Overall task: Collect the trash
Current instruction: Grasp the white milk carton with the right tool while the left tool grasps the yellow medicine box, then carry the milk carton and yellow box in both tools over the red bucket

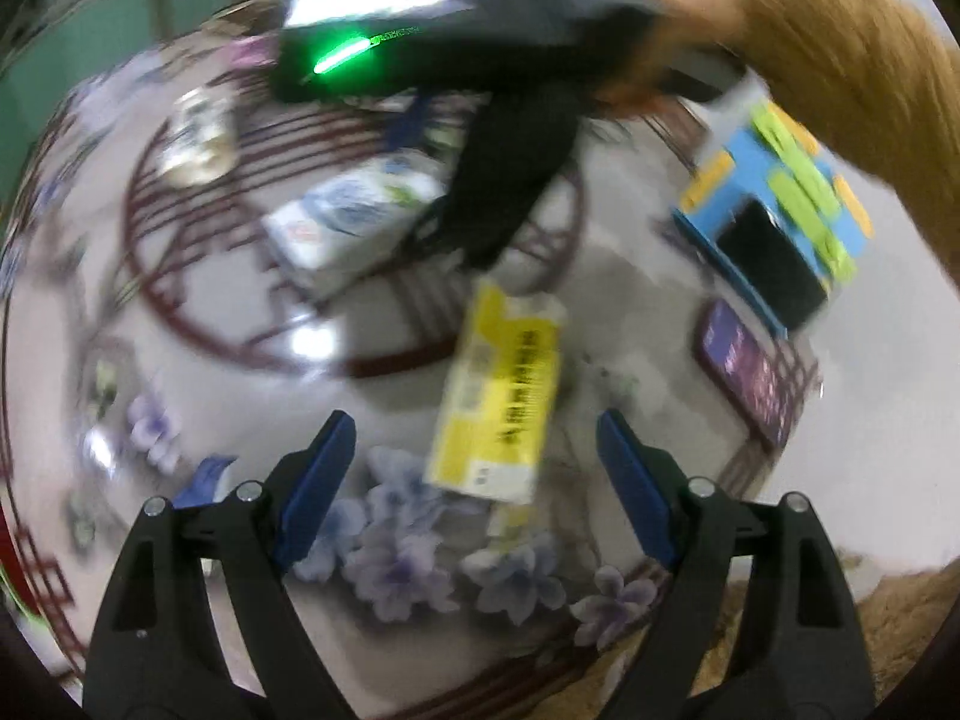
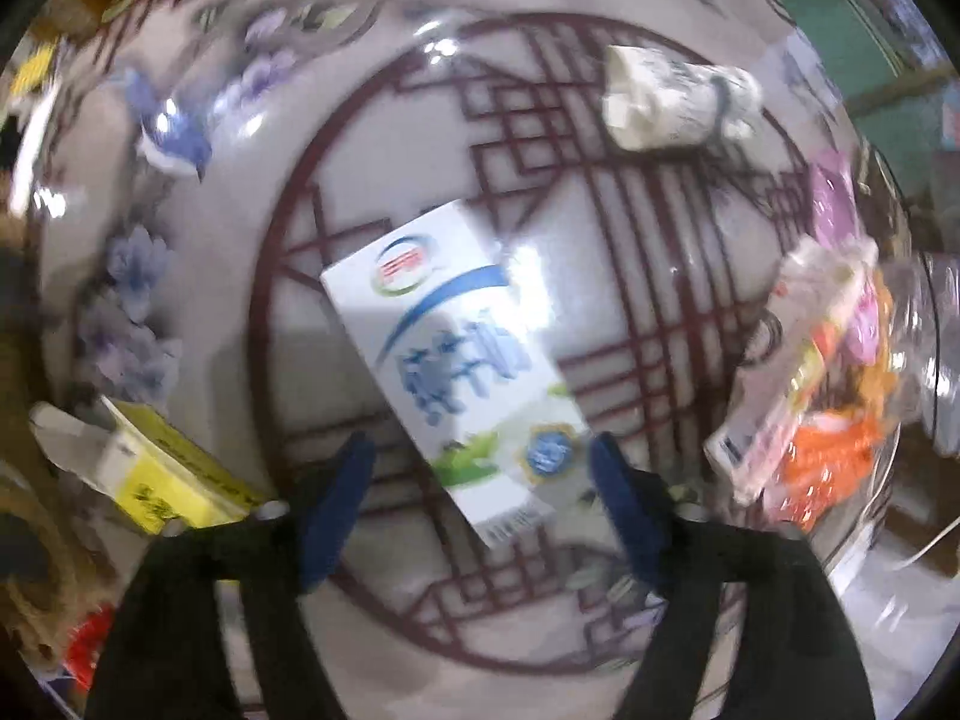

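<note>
The white milk carton (image 2: 462, 360) with blue lettering lies flat on the tabletop (image 2: 600, 240), inside the dark red lattice ring printed on its glossy surface. In the right wrist view its lower end sits between the blue pads of the right claw (image 2: 480, 468), which points down over it with its jaws spread wide; the pads do not press on the carton. Left of it, near the tabletop's edge, lies a flattened yellow box (image 2: 162, 474) with black print. On the far side a crumpled paper cup (image 2: 672, 96) lies tipped over, and at the right a clear plastic bag (image 2: 834, 384) shows orange and pink wrappers inside.

In the left wrist view, blurred throughout, the yellow box (image 1: 501, 402) lies between and just beyond the pads of the left claw (image 1: 474, 468), whose jaws also stand wide with nothing gripped. Farther off the milk carton (image 1: 354, 210) lies under the right claw's dark body. To the right are a blue box (image 1: 774, 204) with yellow-green labels, a dark phone resting on it, and a purple packet (image 1: 750, 366) nearer. A tan sleeve (image 1: 840, 60) fills the far right corner.
</note>
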A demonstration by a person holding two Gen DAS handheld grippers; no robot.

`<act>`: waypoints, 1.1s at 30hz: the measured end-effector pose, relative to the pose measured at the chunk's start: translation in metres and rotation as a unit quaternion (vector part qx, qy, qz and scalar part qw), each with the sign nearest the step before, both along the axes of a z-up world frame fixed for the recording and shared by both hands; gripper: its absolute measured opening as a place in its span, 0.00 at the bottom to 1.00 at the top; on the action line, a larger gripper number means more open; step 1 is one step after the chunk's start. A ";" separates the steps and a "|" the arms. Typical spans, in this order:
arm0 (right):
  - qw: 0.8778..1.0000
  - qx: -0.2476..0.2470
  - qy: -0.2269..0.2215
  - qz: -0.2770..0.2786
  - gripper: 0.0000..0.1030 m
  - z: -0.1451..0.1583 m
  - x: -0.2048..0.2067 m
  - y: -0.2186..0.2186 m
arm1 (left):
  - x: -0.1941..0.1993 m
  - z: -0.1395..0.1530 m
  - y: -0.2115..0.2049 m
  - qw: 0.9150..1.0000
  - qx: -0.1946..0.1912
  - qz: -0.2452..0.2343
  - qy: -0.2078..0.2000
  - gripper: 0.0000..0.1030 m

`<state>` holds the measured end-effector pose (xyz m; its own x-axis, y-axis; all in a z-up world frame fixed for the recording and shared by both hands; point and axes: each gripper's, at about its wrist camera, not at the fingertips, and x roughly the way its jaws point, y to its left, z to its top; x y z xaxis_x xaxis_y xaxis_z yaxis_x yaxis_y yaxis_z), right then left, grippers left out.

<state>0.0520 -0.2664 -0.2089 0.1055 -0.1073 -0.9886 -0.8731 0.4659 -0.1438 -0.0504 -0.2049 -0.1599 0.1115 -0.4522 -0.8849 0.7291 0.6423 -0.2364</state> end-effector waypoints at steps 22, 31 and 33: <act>0.916 0.199 -0.127 -0.324 0.35 0.082 0.051 -0.099 | 0.012 -0.072 -0.041 0.996 0.073 -0.037 0.045 0.58; 0.838 0.269 -0.164 -0.445 0.36 0.093 0.008 -0.107 | 0.030 -0.063 0.005 0.997 0.046 0.049 0.033 0.38; 0.827 0.277 -0.172 -0.458 0.36 0.099 0.000 -0.102 | 0.035 -0.054 0.019 0.996 0.030 0.081 0.030 0.38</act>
<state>0.0516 -0.3689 -0.1096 0.5158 0.1619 -0.8413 -0.0702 0.9867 0.1468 -0.0150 -0.1861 -0.2137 0.1242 -0.3789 -0.9171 0.6009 0.7642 -0.2343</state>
